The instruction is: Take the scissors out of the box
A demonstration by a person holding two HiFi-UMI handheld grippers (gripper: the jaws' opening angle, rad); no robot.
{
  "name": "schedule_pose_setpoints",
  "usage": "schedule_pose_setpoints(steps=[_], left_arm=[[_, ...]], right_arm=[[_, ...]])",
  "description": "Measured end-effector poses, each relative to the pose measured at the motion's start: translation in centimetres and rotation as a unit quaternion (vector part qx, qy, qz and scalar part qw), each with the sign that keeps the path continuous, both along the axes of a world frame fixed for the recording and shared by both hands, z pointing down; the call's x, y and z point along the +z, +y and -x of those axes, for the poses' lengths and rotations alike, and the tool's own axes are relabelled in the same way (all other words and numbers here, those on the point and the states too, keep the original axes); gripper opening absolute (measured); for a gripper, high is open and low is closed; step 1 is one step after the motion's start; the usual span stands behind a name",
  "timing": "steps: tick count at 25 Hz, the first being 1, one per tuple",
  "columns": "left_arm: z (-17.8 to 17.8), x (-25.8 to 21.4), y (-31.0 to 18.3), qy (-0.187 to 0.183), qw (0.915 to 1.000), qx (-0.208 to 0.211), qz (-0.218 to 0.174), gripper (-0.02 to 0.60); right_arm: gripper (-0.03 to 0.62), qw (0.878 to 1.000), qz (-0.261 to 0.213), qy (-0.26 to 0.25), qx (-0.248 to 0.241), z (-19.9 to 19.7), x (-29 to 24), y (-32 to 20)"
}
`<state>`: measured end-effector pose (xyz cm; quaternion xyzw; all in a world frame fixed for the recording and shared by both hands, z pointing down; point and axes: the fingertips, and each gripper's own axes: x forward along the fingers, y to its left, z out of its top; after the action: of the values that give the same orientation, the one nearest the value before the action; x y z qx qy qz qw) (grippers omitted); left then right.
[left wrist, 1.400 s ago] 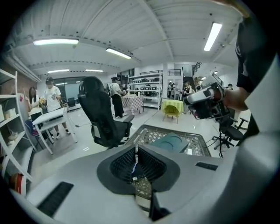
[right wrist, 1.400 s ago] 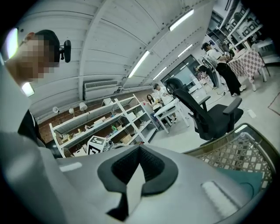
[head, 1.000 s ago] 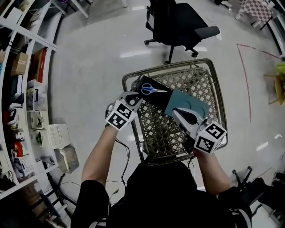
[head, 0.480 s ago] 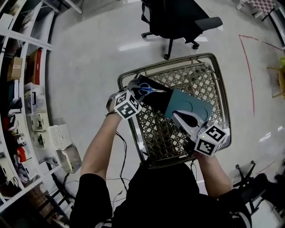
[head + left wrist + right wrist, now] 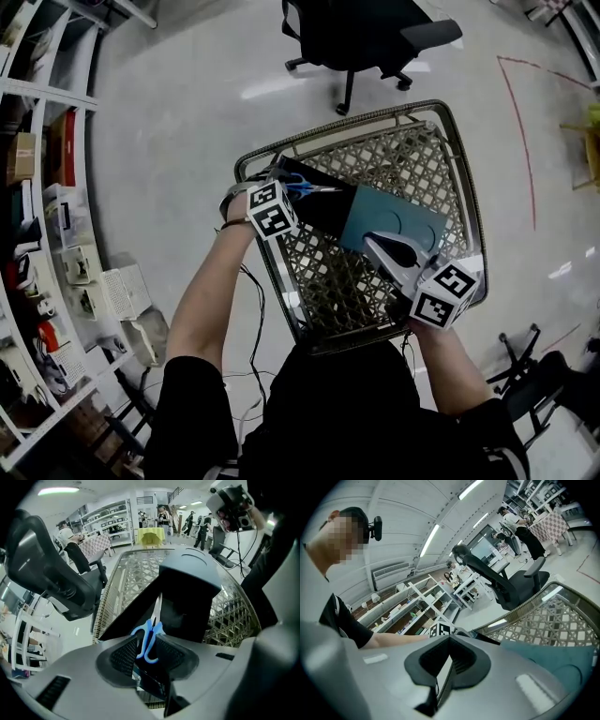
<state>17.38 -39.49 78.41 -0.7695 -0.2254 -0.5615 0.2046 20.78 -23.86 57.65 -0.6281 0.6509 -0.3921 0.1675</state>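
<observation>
- The left claw (image 5: 286, 185) (image 5: 145, 645) is narrowed to a slim gap. Its pads (image 5: 123, 654) sit against either side of the blue handles of the scissors (image 5: 307, 187) (image 5: 148, 637).
- The scissors lie on the black box (image 5: 323, 212) (image 5: 187, 606), at its far left end, blades pointing right.
- The right claw (image 5: 389, 249) (image 5: 447, 662) is pinched together on the near edge of the teal lid (image 5: 394, 221) (image 5: 562, 660).
- Box and lid rest across a wire basket (image 5: 356, 123).
</observation>
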Motion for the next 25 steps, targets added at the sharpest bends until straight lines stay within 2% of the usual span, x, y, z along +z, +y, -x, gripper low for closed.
schedule_pose_setpoints(steps=[10,16,20,25], left_arm=[[0.3,2.1,0.7,-0.063,0.9962,0.061,-0.007,0.112],[0.4,2.1,0.8,-0.083,0.9945,0.063,0.003,0.109],[0.3,2.3,0.8,-0.101,0.994,0.038,0.016,0.101],[0.4,2.4,0.8,-0.115,0.9924,0.042,-0.005,0.094]], right_arm=[[0.011,1.0,0.001,-0.009,0.013,-0.5,0.6,0.5],[0.011,1.0,0.003,-0.01,0.019,-0.6,0.8,1.1],[0.011,1.0,0.002,-0.012,0.02,-0.4,0.9,1.3],[0.011,1.0,-0.001,-0.015,0.018,0.2,0.8,1.6]])
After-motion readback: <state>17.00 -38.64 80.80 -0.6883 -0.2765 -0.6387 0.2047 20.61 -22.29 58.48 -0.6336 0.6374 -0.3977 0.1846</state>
